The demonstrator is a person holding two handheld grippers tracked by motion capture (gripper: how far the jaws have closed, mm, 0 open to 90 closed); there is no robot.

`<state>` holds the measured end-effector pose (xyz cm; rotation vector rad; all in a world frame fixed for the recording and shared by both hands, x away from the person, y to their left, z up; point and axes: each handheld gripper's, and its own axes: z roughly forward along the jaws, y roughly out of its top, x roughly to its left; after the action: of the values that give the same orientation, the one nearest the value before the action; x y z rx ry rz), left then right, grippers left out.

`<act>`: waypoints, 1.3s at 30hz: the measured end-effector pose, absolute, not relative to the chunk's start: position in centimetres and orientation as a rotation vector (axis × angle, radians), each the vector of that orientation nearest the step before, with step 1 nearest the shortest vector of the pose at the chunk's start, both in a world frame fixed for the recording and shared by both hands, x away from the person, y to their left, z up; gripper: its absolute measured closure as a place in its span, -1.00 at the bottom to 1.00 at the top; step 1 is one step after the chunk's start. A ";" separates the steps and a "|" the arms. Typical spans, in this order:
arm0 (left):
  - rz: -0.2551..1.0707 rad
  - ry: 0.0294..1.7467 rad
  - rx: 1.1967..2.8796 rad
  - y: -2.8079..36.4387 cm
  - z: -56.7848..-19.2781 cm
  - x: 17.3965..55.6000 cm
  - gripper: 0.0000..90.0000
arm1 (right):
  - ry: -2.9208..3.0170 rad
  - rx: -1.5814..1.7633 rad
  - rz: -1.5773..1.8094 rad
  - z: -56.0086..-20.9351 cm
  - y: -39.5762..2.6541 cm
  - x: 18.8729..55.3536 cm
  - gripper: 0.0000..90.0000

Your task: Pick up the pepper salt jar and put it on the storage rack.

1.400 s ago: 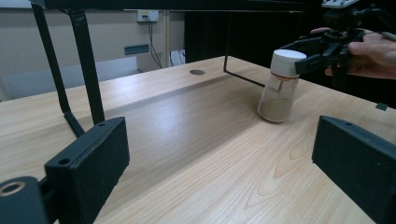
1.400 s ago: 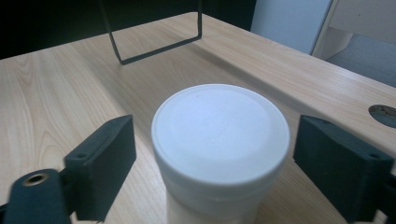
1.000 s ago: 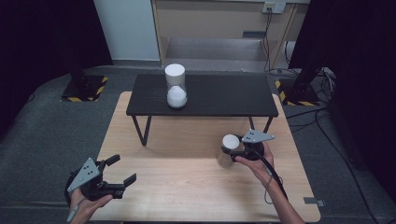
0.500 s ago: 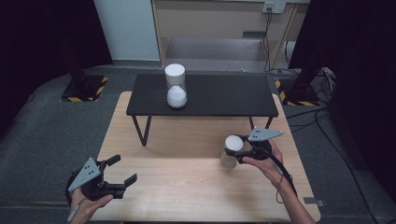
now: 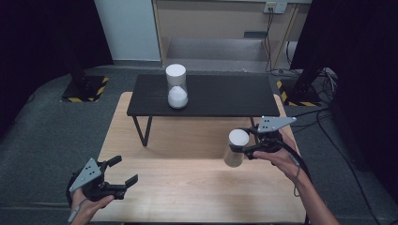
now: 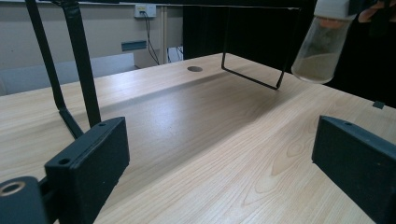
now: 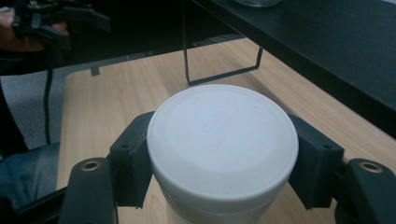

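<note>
Your right gripper [image 5: 248, 146] has its jaws clamped on a jar [image 5: 234, 149], one black pad on each side just under the lid. In the right gripper view the jar [image 7: 223, 140] shows a round, flat white cap with a slightly raised rim and a faint embossed ring on top; the jaws press against the white collar below it. From the left gripper view the jar [image 6: 322, 51] has a clear, slightly tapering body with a rounded bottom, partly filled with a pale, sandy powder that has settled in the lower part, and it hangs tilted, its bottom swung toward the middle of the surface. The jar is in the air, clear of the wooden surface [image 5: 187, 187], over its right side and just in front of the low black shelf [image 5: 225, 96] that stands on thin black legs at the far edge.

On that black shelf stand two more jars stacked [image 5: 177, 86]: the lower one upright with white contents, the upper one set on top of it with its white cap uppermost.

Your left gripper [image 5: 119, 174] sits low at the near left corner of the surface, its jaws apart with nothing between them; in the left gripper view its two black pads [image 6: 95, 158] stand wide with bare wood in the gap.
</note>
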<state>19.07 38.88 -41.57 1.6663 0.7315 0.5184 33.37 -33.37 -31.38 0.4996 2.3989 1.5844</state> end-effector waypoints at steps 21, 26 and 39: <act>0.503 0.753 1.668 38.9 -41.6 19.3 -0.93 | 2.416 0.456 1.575 -22.2 -32.7 34.7 -0.25; 0.502 0.754 1.666 39.0 -41.6 19.3 -0.93 | 2.409 0.442 1.576 -19.9 -32.3 35.4 -0.25; 0.500 0.751 1.665 39.1 -41.6 19.3 -0.93 | 2.395 0.514 1.550 -15.7 -31.5 37.2 -0.25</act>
<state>19.34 39.06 -41.64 1.6650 0.7509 0.5002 37.20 -31.46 -15.65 0.5137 2.3953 1.5498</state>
